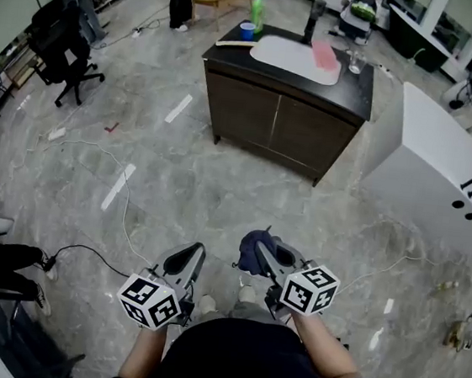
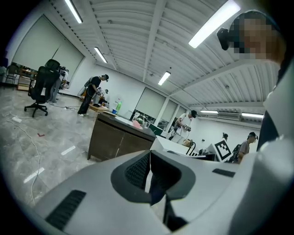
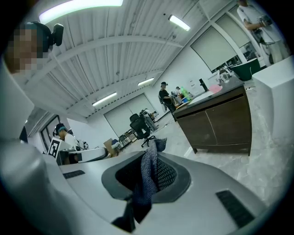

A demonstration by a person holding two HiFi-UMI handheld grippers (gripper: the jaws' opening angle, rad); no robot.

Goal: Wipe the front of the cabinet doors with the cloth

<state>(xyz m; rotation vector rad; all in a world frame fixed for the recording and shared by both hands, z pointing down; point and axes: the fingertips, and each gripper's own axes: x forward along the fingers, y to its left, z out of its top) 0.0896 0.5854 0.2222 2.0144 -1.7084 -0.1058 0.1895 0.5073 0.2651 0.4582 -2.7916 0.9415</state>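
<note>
A dark brown cabinet (image 1: 282, 117) with two front doors stands across the floor ahead of me; it also shows in the left gripper view (image 2: 117, 142) and the right gripper view (image 3: 220, 121). My right gripper (image 1: 265, 248) is shut on a dark blue cloth (image 1: 254, 250), which hangs between its jaws in the right gripper view (image 3: 148, 176). My left gripper (image 1: 193, 254) is shut with nothing in it, jaws together in the left gripper view (image 2: 149, 172). Both grippers are held low near my body, far from the doors.
On the cabinet's black top lie a white sink (image 1: 295, 59), a pink cloth (image 1: 325, 56), a green bottle (image 1: 257, 13) and a blue cup (image 1: 247, 31). A white box (image 1: 437, 169) stands to its right. Cables (image 1: 123, 213) run across the marble floor; an office chair (image 1: 65, 54) stands at left.
</note>
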